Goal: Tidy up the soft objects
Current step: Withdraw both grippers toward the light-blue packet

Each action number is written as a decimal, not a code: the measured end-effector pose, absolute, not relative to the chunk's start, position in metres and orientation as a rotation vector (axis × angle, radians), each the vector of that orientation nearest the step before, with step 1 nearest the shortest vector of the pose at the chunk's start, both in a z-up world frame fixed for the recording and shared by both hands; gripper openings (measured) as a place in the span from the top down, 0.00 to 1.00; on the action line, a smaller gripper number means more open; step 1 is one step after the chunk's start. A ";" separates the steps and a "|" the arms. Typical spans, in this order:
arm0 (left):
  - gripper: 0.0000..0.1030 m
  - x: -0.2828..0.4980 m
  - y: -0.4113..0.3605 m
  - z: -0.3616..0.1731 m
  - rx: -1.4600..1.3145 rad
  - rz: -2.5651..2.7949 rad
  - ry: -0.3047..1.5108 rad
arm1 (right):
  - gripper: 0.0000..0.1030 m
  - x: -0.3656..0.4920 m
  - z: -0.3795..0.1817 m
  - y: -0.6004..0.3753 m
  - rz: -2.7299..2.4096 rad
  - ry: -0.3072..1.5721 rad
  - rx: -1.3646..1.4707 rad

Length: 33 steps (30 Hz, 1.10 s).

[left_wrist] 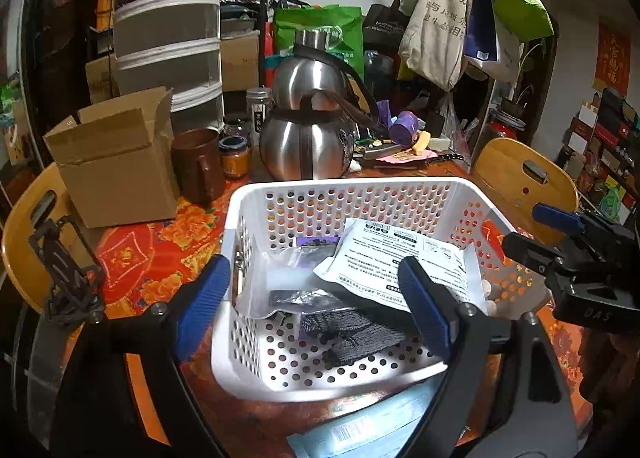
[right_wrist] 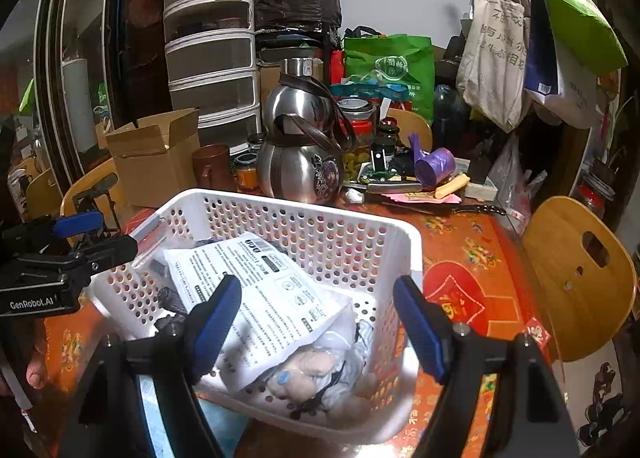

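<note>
A white perforated basket (left_wrist: 340, 386) (right_wrist: 384, 234) stands on the table's red floral cloth. Inside lie a white printed packet (left_wrist: 400, 258) (right_wrist: 260, 298), a dark knitted piece (left_wrist: 356, 334), a clear plastic bag (left_wrist: 280, 290) and a pale soft toy (right_wrist: 320, 374) half under the packet. My left gripper (left_wrist: 316, 310) is open and empty over the basket's near-left part. My right gripper (right_wrist: 320, 322) is open and empty over the basket's near side. A light blue packet (left_wrist: 360, 430) lies on the table in front of the basket.
Behind the basket stand two steel kettles (left_wrist: 308, 146), a brown mug (left_wrist: 198, 166), jars and a cardboard box (left_wrist: 112, 162). Wooden chairs (right_wrist: 576, 278) flank the table. Purple cup, knife and clutter lie at the back right. Bags hang above.
</note>
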State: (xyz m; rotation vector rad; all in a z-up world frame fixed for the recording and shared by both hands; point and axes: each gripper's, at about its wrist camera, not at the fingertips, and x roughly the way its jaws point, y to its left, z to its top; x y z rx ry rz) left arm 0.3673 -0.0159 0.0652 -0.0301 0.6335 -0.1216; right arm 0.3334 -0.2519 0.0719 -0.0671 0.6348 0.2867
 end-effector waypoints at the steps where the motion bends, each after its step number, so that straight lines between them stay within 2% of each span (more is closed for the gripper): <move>1: 0.14 0.363 -0.016 0.067 -0.026 -0.123 0.625 | 0.24 0.330 0.072 -0.252 0.289 0.632 -0.066; 8: 0.11 0.318 -0.014 0.070 -0.014 -0.120 0.613 | 0.23 0.291 0.069 -0.259 0.308 0.633 -0.022; 11: 0.10 0.298 -0.013 0.059 -0.002 -0.125 0.644 | 0.19 0.266 0.058 -0.260 0.313 0.641 -0.016; 17: 0.07 0.241 0.005 0.007 -0.044 -0.141 0.745 | 0.18 0.219 0.009 -0.259 0.376 0.715 0.034; 22: 0.08 0.236 0.016 -0.040 -0.099 -0.166 0.848 | 0.18 0.218 -0.032 -0.245 0.400 0.828 0.066; 26: 0.08 0.237 0.017 -0.061 -0.124 -0.180 0.891 | 0.27 0.219 -0.047 -0.232 0.428 0.847 0.032; 30: 0.13 0.239 0.009 -0.076 -0.112 -0.203 0.918 | 0.46 0.224 -0.059 -0.217 0.480 0.887 0.013; 33: 0.17 0.245 0.007 -0.084 -0.138 -0.229 0.928 | 0.50 0.226 -0.063 -0.213 0.514 0.889 0.025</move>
